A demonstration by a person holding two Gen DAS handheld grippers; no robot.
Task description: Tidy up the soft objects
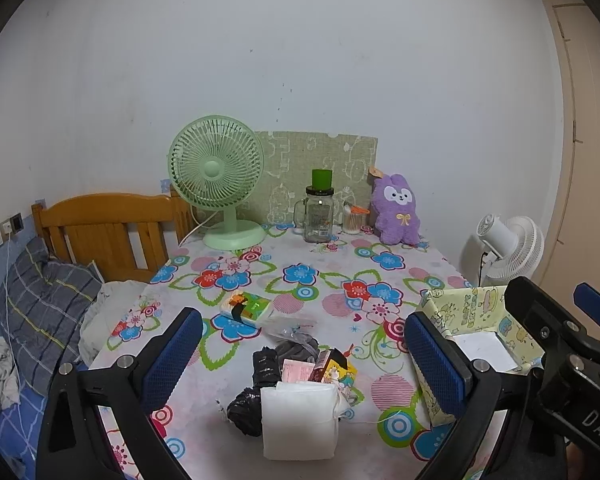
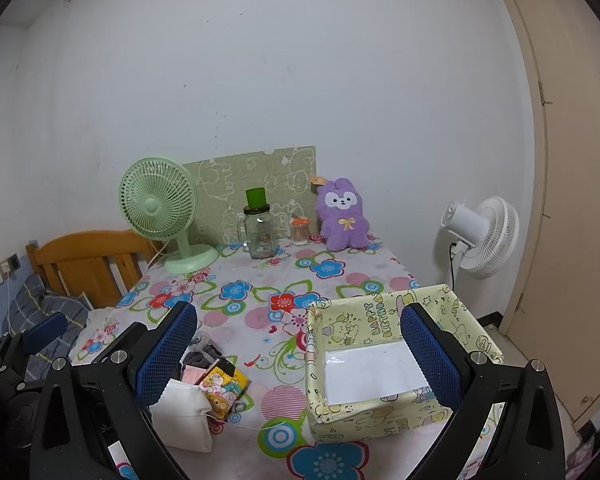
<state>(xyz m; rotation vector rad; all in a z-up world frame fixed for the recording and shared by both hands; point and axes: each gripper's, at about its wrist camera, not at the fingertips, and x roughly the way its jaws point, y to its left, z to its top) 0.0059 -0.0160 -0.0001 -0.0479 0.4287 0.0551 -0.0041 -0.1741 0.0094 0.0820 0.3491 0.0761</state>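
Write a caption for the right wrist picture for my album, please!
Open right gripper hovers over a flowery tablecloth between a yellow birthday-paper box and a pile of small soft packets.

Right tongs point(image 2: 298, 354) hang wide apart above the flowered surface point(image 2: 260, 300), nothing between the blue pads. Just by the right pad sits the yellow box point(image 2: 364, 412), a white sheet lining its floor. By the left pad lies a heap: white pouch point(image 2: 184, 414), cartoon packet point(image 2: 222, 388), dark cloth behind. Far ahead stands a purple plush point(image 2: 342, 216).
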